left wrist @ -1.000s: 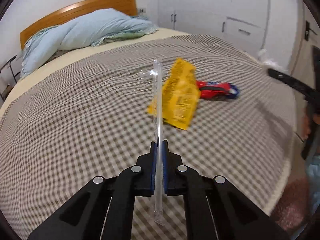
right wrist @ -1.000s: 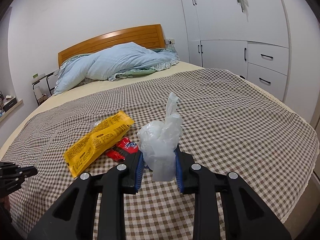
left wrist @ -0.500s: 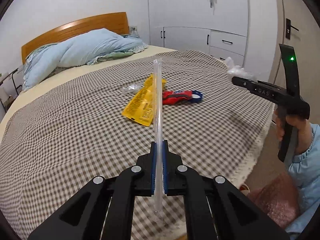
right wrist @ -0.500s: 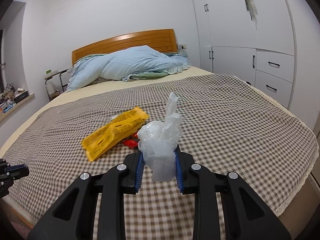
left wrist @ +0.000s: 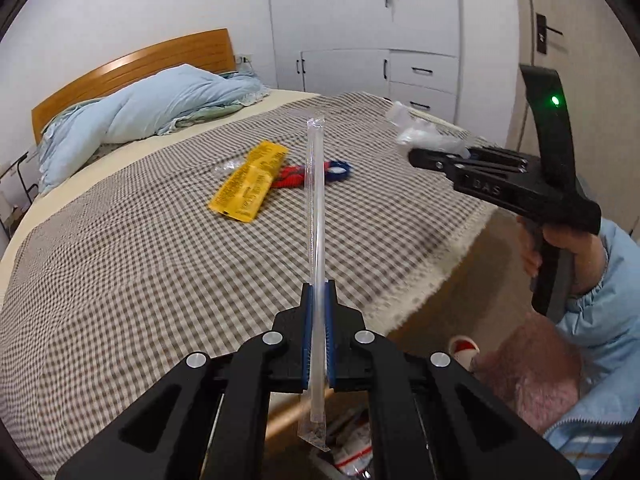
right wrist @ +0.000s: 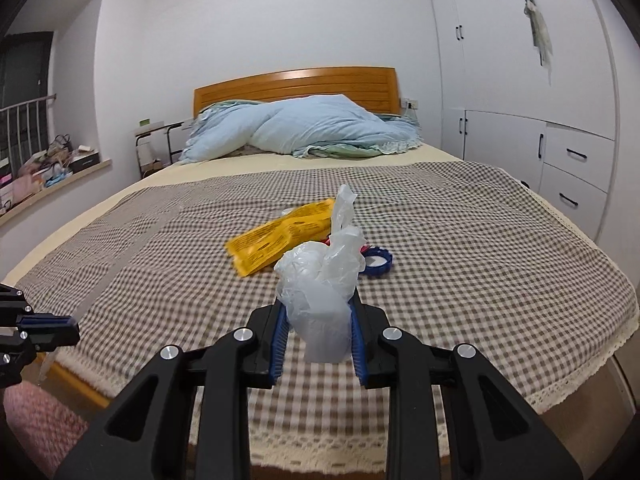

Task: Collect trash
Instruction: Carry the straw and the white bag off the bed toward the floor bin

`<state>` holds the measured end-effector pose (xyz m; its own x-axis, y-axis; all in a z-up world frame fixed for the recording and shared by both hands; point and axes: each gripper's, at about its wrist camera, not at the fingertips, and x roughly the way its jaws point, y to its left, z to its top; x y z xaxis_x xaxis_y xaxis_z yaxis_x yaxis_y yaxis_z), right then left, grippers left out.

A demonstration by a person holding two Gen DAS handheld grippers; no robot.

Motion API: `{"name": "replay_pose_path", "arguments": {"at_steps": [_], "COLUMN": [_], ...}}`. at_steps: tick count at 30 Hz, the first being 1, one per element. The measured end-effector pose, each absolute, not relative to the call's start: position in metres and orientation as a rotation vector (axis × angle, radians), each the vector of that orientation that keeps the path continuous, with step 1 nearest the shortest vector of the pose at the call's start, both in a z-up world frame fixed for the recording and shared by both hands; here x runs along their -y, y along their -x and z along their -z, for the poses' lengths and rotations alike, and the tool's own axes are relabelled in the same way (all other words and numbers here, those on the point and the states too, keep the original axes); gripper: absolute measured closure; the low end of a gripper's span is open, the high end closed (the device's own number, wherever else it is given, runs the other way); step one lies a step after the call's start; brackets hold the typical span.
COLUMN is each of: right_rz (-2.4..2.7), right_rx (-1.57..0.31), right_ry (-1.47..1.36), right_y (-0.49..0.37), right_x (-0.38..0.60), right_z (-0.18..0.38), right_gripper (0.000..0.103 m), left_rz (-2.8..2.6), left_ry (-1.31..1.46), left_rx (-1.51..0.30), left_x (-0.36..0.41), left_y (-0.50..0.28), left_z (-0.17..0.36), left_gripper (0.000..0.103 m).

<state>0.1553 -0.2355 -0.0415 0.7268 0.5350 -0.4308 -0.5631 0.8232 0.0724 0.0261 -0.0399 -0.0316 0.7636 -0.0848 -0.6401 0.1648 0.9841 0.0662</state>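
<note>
Clear straw wrapper (left wrist: 316,216) pinched upright in left tool (left wrist: 317,300), yellow packet (left wrist: 250,184) on checked bedspread (left wrist: 120,280) beyond.

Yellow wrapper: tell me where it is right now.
The yellow wrapper lies mid-bed on the checked bedspread, in both wrist views, partly overlapping the red wrapper, with a blue ring just right of it.
</note>
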Motion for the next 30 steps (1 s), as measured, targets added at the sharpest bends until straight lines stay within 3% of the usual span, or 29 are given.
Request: {"name": "replay_pose_path", "arguments": {"at_steps": [15,30], "right_rz": [-0.682,-0.747], "right_rx": [-0.523,-0.73], "right_ry": [0.126,0.198], "right_y": [-0.096,-0.046], "right_x": [0.249,0.239], "right_z": [0.074,0.136], "right_gripper": [0.076,0.076], "left_rz": [0.182,0.261], "left_ry": [-0.163,-0.16], "left_rx": [-0.771,-0.956], "left_x": [0.073,0.091], "left_y": [0.016,0.033], "left_z": [0.054,0.124], "left_gripper": [0.1,0.1]}}
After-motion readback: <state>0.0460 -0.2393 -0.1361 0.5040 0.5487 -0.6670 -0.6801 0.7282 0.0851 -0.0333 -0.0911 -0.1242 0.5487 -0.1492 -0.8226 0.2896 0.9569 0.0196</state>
